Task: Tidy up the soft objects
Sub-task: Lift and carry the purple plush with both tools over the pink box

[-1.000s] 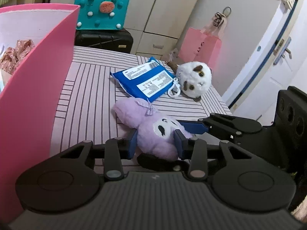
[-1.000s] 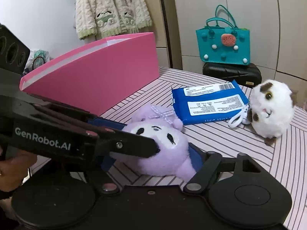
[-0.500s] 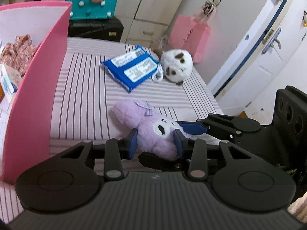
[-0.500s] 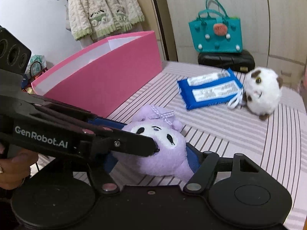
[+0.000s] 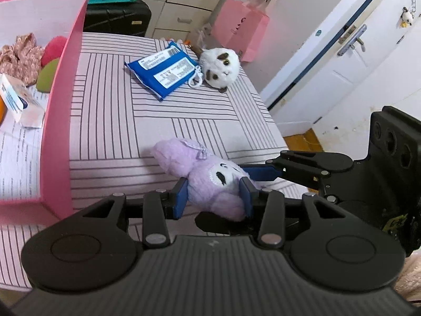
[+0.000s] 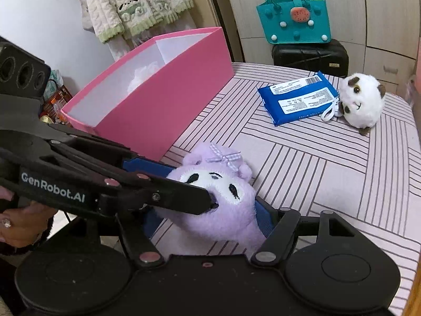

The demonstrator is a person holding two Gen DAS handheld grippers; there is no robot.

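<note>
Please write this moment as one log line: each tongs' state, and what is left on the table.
left tongs: shut on purple plush | right tongs: shut on purple plush | on table: blue pack, white plush, pink box

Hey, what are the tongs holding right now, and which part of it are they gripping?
Both tongs grip the purple plush toy: the left tongs pinch it across its body just below the face, and the right tongs clamp its lower body from the sides.
</note>
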